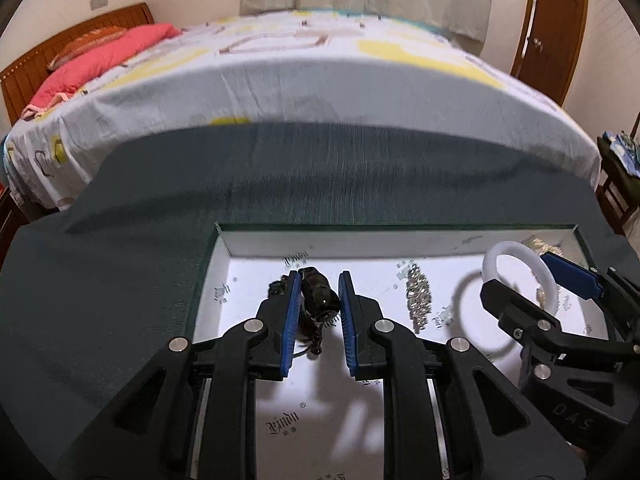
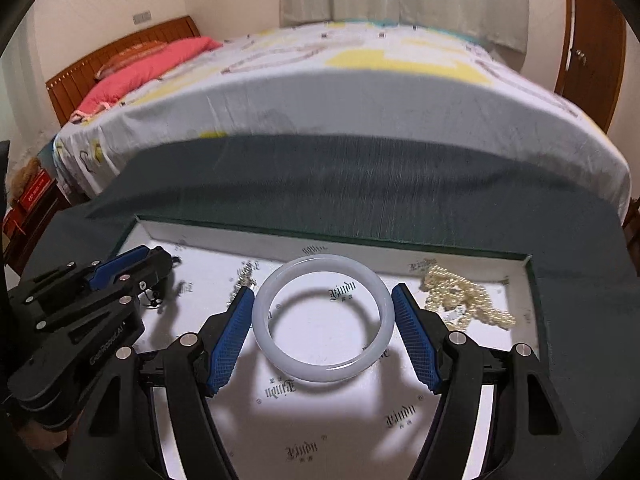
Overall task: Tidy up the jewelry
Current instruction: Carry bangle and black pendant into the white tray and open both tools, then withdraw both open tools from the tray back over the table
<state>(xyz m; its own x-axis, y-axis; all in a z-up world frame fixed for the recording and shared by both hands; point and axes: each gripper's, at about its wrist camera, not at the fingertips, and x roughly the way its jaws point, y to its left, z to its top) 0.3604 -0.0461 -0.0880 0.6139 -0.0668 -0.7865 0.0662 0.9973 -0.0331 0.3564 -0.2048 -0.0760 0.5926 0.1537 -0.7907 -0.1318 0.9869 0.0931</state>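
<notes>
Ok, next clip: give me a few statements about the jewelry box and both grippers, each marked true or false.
1. The right gripper holds the white bangle between its pads. True.
2. The left gripper holds nothing. False: a dark beaded piece sits clamped between its pads.
3. A heap of pearls lies in the box, right of the bangle. True.
4. The box is lined in plain black. False: its lining is white with printed logos.
5. The box stands on bare wood. False: it stands on a dark green cloth.
</notes>
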